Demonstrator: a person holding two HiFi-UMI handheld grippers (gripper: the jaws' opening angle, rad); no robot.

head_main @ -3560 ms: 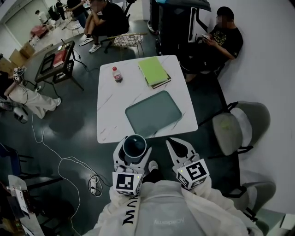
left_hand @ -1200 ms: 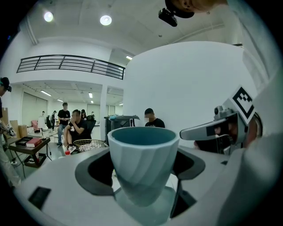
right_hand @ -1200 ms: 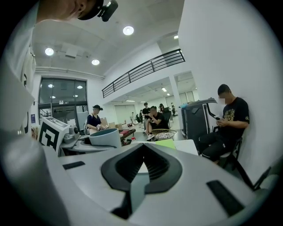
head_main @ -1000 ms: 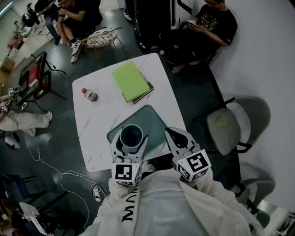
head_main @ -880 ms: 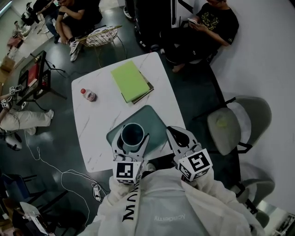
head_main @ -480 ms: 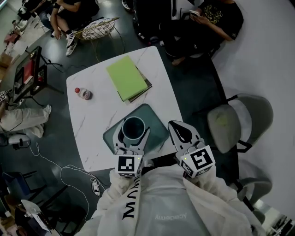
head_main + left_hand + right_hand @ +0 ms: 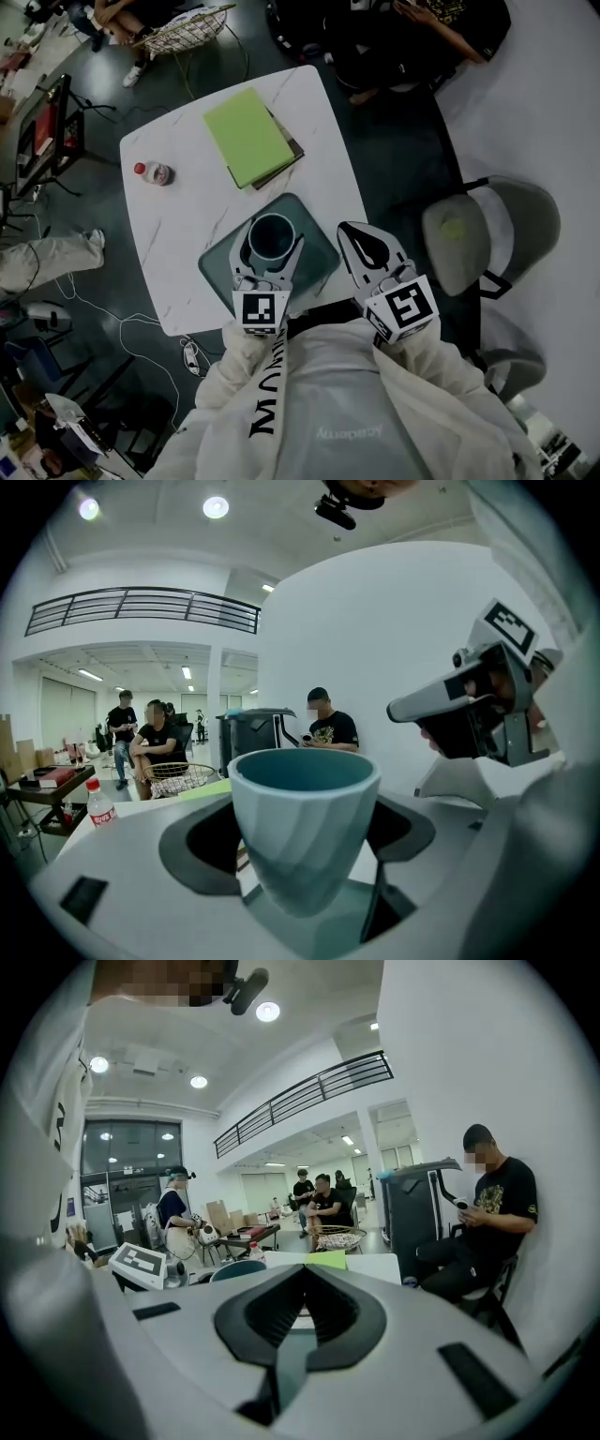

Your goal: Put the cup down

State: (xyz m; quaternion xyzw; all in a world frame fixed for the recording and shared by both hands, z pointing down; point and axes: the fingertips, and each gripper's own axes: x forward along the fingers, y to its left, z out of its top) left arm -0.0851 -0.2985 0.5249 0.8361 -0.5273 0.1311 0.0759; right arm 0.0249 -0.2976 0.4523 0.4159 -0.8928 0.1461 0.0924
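The cup (image 7: 272, 234) is a matte blue-green one with a round mouth, and its wall has soft twisted facets and becomes narrower toward the base (image 7: 302, 827). The left gripper (image 7: 273, 251) is closed on it, one smooth white jaw at each side of the wall. The cup stands upright above the grey-green mat (image 7: 319, 258), a flat sheet with rounded corners near the near edge of the white table (image 7: 178, 225) with marble veins. I cannot tell if its base touches the mat. The right gripper (image 7: 367, 251) has its jaws together with nothing between them, above the near right corner. Some seconds earlier both grippers and the cup were outside the near edge, over the dark floor; now they are above the table.
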